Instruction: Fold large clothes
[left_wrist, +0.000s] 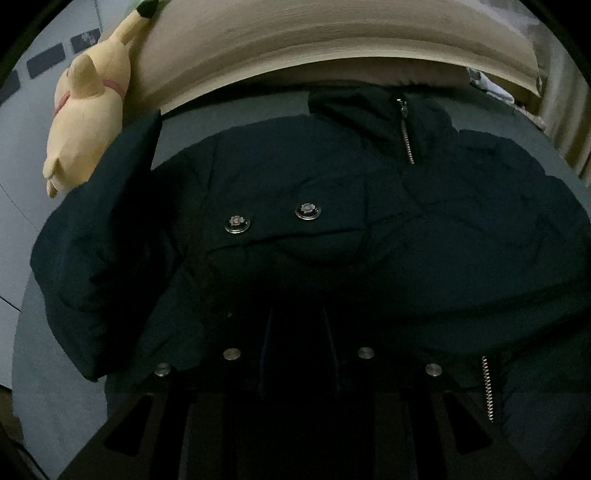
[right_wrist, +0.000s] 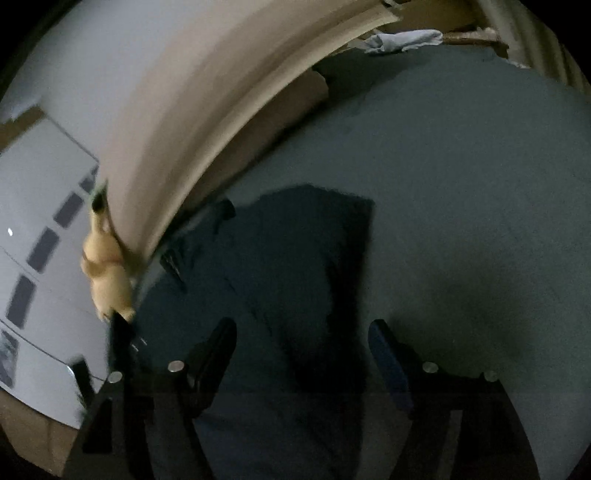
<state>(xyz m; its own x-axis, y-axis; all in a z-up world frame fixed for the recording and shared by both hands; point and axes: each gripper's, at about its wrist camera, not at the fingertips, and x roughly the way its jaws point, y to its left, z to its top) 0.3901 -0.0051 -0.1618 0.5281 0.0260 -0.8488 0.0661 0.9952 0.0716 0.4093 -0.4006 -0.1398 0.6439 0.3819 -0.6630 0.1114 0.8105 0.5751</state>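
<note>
Dark jacket (left_wrist: 314, 240) on the bed (right_wrist: 461, 184): your left gripper (left_wrist: 299, 332) has fingers close-set, grip unreadable. Right gripper (right_wrist: 303, 354) fingers spread, empty; puffy fabric may spring back unfolded.

A bed covered in a plain grey-blue sheet (right_wrist: 461, 192) carries a large dark navy padded jacket (left_wrist: 332, 229), spread flat with its silver zipper and two metal snap buttons facing up. A crumpled pale cloth (right_wrist: 402, 40) lies at the bed's far edge.
</note>
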